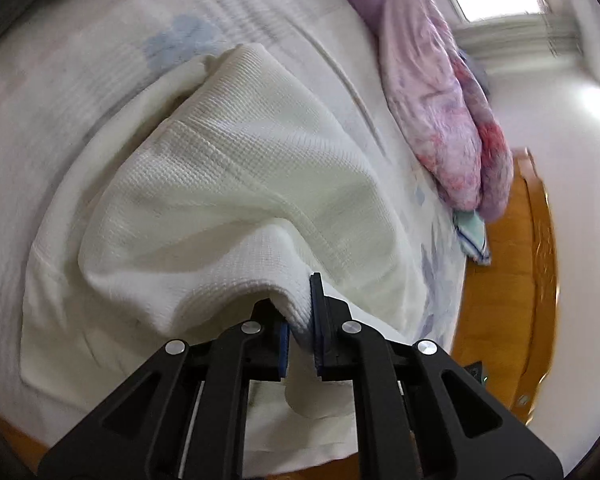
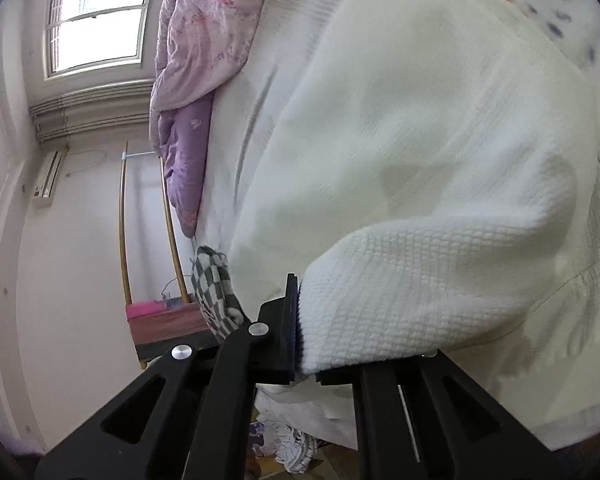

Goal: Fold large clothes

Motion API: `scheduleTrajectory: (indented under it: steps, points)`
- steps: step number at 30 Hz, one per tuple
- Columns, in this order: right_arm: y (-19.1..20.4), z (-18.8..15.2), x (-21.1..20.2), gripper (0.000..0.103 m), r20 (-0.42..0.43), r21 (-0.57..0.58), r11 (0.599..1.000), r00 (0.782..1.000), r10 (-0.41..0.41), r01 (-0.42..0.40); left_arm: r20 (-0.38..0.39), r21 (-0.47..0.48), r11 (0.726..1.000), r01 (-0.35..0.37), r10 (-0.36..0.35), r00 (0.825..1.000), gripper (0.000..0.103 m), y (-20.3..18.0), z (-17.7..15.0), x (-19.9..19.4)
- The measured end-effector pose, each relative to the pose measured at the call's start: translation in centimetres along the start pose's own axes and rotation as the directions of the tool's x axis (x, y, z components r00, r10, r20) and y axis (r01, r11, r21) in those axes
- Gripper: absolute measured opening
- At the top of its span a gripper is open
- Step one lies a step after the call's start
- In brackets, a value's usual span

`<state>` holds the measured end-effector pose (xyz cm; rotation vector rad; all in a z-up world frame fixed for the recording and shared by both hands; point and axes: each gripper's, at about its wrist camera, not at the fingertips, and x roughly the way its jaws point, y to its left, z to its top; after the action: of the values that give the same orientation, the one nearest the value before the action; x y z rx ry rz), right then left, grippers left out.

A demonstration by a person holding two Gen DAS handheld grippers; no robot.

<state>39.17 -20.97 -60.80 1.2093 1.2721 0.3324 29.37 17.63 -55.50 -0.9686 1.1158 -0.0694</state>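
A large cream waffle-knit garment (image 1: 236,184) lies spread over the bed, its near edge lifted into folds. In the left wrist view my left gripper (image 1: 300,320) is shut on a bunched fold of that edge, which passes between the blue pads and hangs below them. In the right wrist view the same garment (image 2: 420,160) fills the right half. My right gripper (image 2: 304,320) is shut on a thick fold of it. The cloth drapes over the right finger and hides it; only the left finger (image 2: 288,320) shows.
A pale quilted bedsheet (image 1: 80,100) covers the bed. A pink and purple floral duvet (image 1: 440,112) is bunched along the far side. A wooden bed frame (image 1: 512,280) edges the mattress. A checked cloth (image 2: 216,288) hangs at the bed edge, and clothes (image 2: 288,444) lie on the floor below.
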Motion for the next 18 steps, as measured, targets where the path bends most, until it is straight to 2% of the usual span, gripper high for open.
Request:
scheduleTrajectory:
  steps: [1,2,4,5,6,7,8,10,12,14,16,17,18]
  points:
    - [-0.6,-0.5,0.6,0.005,-0.011,0.01,0.999,0.999,-0.033,0.033,-0.039,0.016,0.998,-0.056,0.057,0.998,0.009,0.4,-0.6,0.8]
    - [-1.9,-1.1,0.4,0.006,-0.024,0.057,0.995,0.997,-0.077,0.078,-0.066,0.008,0.998,-0.067,0.067,0.996,0.009,1.2,-1.1,0.4]
    - [-3.8,-2.5,-0.2,0.01,-0.035,0.167,0.982,0.996,-0.086,0.09,-0.125,-0.022,0.993,-0.118,0.114,0.986,0.01,1.9,-2.2,0.6]
    - [-4.3,-3.3,-0.5,0.017,-0.036,0.215,0.97,0.994,-0.106,0.111,-0.148,-0.043,0.989,-0.138,0.13,0.98,0.022,2.1,-2.5,0.4]
    - [-4.4,-4.0,-0.9,0.037,-0.038,0.253,0.957,0.99,-0.139,0.144,-0.171,-0.076,0.986,-0.151,0.136,0.976,0.041,2.5,-3.0,0.6]
    - [-4.4,-4.4,-1.0,0.049,-0.042,0.279,0.946,0.986,-0.161,0.166,-0.205,-0.137,0.976,-0.169,0.139,0.969,0.056,2.8,-3.6,0.5]
    - [-4.2,-5.3,-1.0,0.06,-0.055,0.308,0.933,0.982,-0.179,0.187,-0.228,-0.181,0.966,-0.182,0.139,0.964,0.078,2.7,-4.1,0.8]
    - [-4.1,-7.1,-0.6,0.06,-0.092,0.38,0.911,0.986,-0.137,0.162,-0.292,-0.266,0.946,-0.186,0.105,0.951,0.08,2.9,-5.4,1.2]
    - [-4.2,-8.4,0.8,0.06,-0.115,0.437,0.891,0.99,-0.086,0.128,-0.33,-0.309,0.934,-0.179,0.072,0.941,0.08,2.4,-5.7,2.4]
    - [-3.8,-8.6,2.4,0.06,-0.129,0.436,0.89,0.988,-0.089,0.137,-0.341,-0.339,0.92,-0.196,0.074,0.937,0.08,2.5,-5.3,3.3]
    - [-3.5,-8.2,3.8,0.054,-0.124,0.412,0.898,0.986,-0.112,0.154,-0.376,-0.334,0.913,-0.234,0.098,0.921,0.077,2.3,-5.2,4.6]
    - [-3.3,-7.8,4.4,0.037,-0.118,0.389,0.909,0.987,-0.112,0.15,-0.382,-0.318,0.915,-0.249,0.117,0.917,0.066,1.6,-4.9,5.5]
    - [-2.9,-7.5,4.8,0.015,-0.111,0.358,0.922,0.987,-0.113,0.146,-0.375,-0.291,0.923,-0.252,0.133,0.918,0.045,1.7,-4.8,5.3]
